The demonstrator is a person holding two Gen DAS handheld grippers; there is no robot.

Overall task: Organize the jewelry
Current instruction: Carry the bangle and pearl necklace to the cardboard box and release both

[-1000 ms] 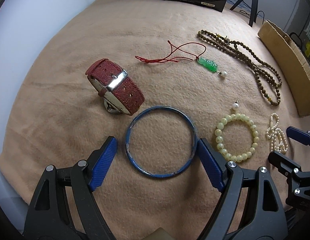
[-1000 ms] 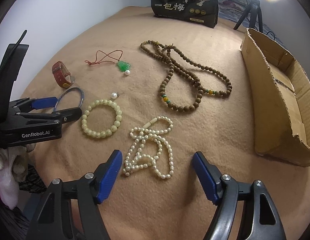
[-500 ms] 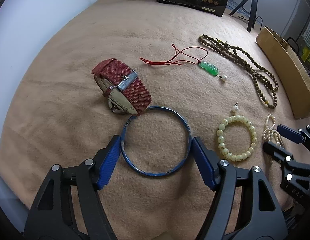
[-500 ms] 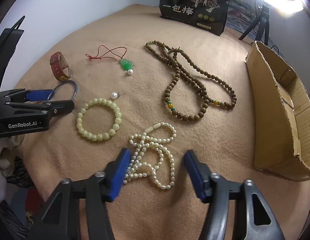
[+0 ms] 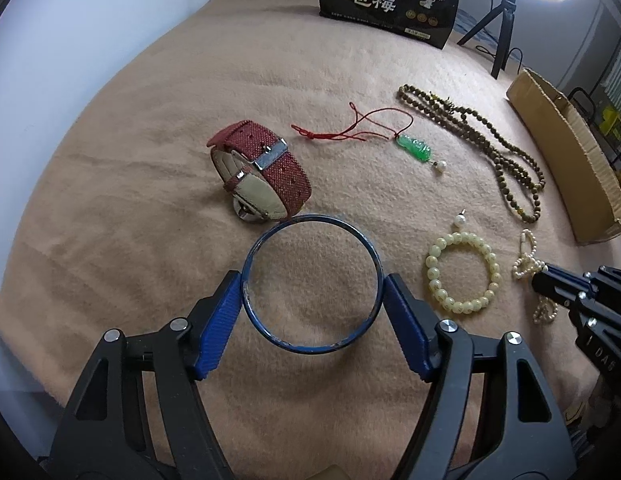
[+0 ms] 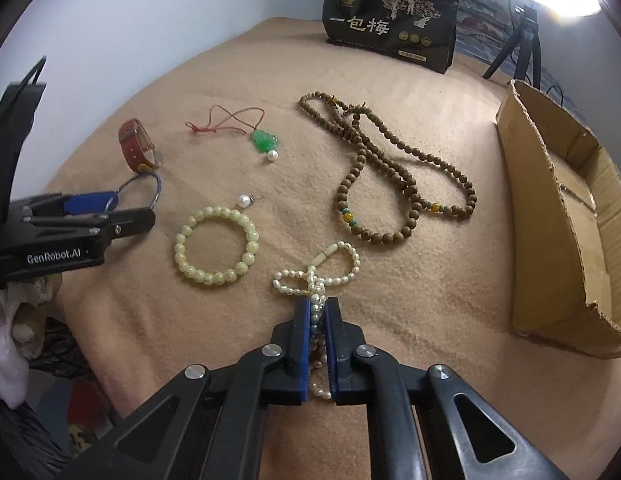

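My left gripper (image 5: 310, 284) is shut on the blue bangle (image 5: 310, 344), its blue pads touching both sides of the ring on the tan blanket. My right gripper (image 6: 317, 308) is shut on the white pearl necklace (image 6: 342, 260), whose loops spread beyond the fingertips. A pale green bead bracelet (image 6: 216, 246) lies between the two grippers and also shows in the left wrist view (image 5: 462, 272). A red-strap watch (image 5: 260, 172), a jade pendant on a red cord (image 5: 414, 148) and a long brown bead necklace (image 6: 390, 172) lie farther back.
An open cardboard box (image 6: 566, 216) stands at the right edge of the blanket. A black printed bag (image 6: 390, 20) stands at the back. A tripod with a ring light (image 5: 506, 12) is behind it. A small pearl charm (image 6: 244, 200) lies by the bead bracelet.
My right gripper has closed from wide open onto the pearl necklace. My left gripper has narrowed until its pads touch the blue bangle.
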